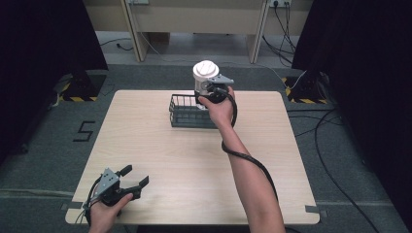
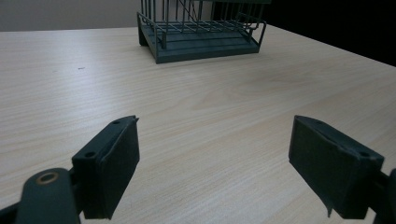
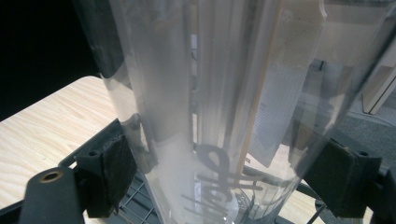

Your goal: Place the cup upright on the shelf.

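Note:
A clear plastic jar point(image 1: 204, 77) with a white lid is held upright above the right end of a dark wire basket point(image 1: 180, 110) at the table's far middle. My right gripper point(image 1: 210, 87) is shut on the jar; in the right gripper view the jar's clear wall point(image 3: 219, 107) spans the gap between both black pads point(image 3: 114, 175), with basket wire below. My left gripper point(image 1: 133, 177) rests near the table's front left corner, open, with nothing between its fingers point(image 2: 112, 168). In the left gripper view the basket point(image 2: 201, 39) stands far ahead on the table.
The light wooden table point(image 1: 194, 160) is bare around the basket. Cables trail on the grey floor at the right point(image 1: 335, 145). Black curtains flank both sides, and a wooden bench frame point(image 1: 194, 24) stands beyond the table.

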Motion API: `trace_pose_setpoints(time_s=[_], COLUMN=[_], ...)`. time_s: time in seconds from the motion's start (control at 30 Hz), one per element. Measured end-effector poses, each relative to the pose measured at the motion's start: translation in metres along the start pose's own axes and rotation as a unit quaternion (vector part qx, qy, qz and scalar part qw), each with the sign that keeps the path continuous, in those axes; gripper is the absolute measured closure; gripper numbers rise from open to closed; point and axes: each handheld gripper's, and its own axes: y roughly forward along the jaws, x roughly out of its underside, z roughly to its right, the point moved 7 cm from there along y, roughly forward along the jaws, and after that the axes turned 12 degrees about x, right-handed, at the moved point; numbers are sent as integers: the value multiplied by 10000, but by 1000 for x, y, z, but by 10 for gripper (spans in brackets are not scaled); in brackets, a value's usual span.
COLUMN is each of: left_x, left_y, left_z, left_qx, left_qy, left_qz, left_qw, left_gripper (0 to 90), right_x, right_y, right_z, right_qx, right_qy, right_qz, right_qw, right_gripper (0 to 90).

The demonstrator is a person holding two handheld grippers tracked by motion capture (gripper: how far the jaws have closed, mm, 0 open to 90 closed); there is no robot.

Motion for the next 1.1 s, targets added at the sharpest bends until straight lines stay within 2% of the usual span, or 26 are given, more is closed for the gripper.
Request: trace_pose_setpoints(time_s=[0.63, 1.1], left_x=[0, 0], left_y=[-1, -1], left_z=[0, 0], left_qx=[11, 24], left_qy=[14, 14], left_qz=[-10, -12], left_qw=[10000, 10000], left_gripper=[158, 159], right_x=[21, 34], right_y=[27, 37], right_z=[-1, -3], right_qx=[148, 214], right_qy=[42, 32], right_qz=[-372, -552], right_qw=[9992, 9982], right_gripper=[182, 181])
